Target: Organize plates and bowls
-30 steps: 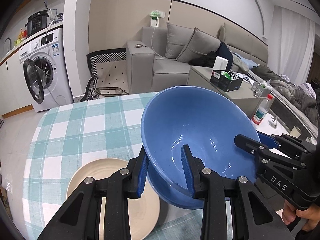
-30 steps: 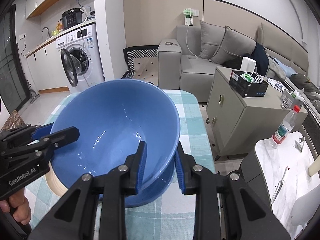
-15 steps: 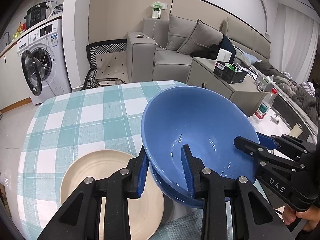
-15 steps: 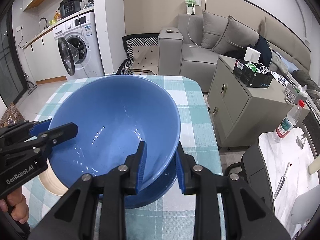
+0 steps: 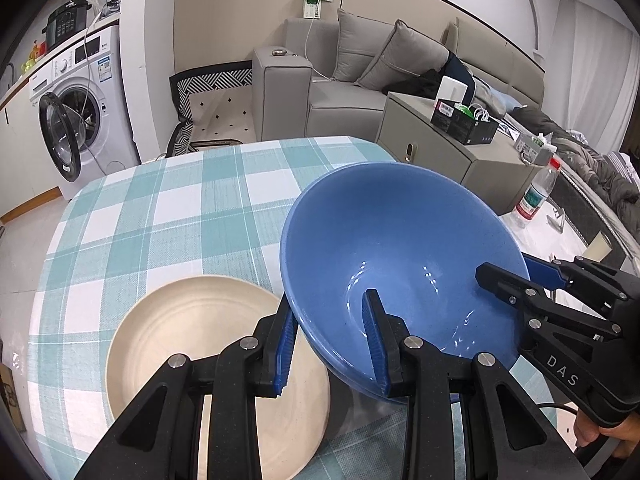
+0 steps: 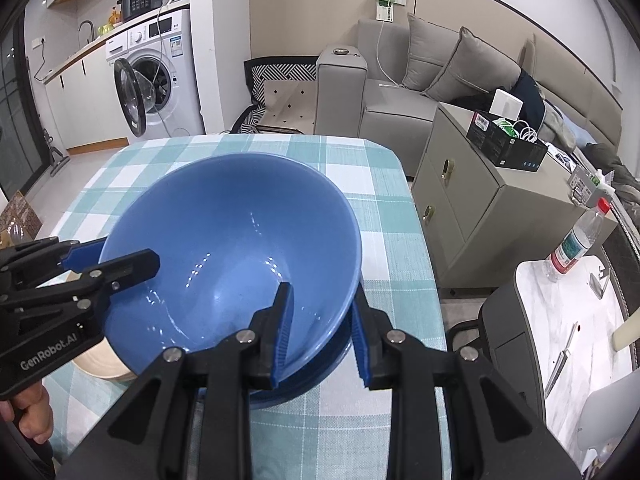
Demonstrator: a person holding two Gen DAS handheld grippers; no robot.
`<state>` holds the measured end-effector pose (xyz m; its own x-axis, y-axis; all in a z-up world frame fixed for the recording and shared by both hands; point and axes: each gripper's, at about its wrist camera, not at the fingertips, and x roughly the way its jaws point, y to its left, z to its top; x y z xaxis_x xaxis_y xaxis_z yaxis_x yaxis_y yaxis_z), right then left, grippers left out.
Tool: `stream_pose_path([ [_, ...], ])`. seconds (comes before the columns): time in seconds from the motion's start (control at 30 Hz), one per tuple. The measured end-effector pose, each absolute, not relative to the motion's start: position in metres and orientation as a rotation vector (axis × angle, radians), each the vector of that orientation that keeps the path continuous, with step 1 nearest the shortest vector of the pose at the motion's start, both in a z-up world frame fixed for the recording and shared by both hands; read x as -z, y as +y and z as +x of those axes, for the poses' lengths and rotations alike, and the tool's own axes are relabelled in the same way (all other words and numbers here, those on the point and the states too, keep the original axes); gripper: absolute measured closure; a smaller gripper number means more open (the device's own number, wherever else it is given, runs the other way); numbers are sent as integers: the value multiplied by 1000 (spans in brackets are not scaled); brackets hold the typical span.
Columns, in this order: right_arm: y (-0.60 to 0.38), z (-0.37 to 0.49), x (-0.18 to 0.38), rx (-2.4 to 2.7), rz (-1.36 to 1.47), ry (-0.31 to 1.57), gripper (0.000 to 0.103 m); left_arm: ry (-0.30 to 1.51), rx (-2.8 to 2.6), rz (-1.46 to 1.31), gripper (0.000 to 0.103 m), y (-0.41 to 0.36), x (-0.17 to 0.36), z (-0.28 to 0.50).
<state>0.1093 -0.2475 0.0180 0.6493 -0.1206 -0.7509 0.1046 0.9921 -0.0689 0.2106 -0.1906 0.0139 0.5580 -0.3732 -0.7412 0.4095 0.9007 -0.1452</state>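
While both my left tool (image 5: 332, 344) and right tool (image 6: 320, 332) were clamped on the blue bowl (image 5: 400, 256), it hung just above a second bowl (image 6: 316, 376), not nested, beside the cream plate (image 5: 192, 336).

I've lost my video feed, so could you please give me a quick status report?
Left gripper and right gripper both clamped on blue bowl rim. Bowl over second blue bowl. Cream plate alongside; nothing blocking.

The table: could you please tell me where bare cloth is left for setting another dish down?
The table is bare across its far half, beyond the cream plate and blue bowl. The near edge is crowded by plate, bowl and both tongs.
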Motion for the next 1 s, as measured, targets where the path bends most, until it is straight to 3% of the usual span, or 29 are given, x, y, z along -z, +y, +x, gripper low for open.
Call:
stream_pose_path([
  [1.0, -237, 108, 0, 191, -122, 885, 68, 844, 410, 201, 67, -213, 1, 202],
])
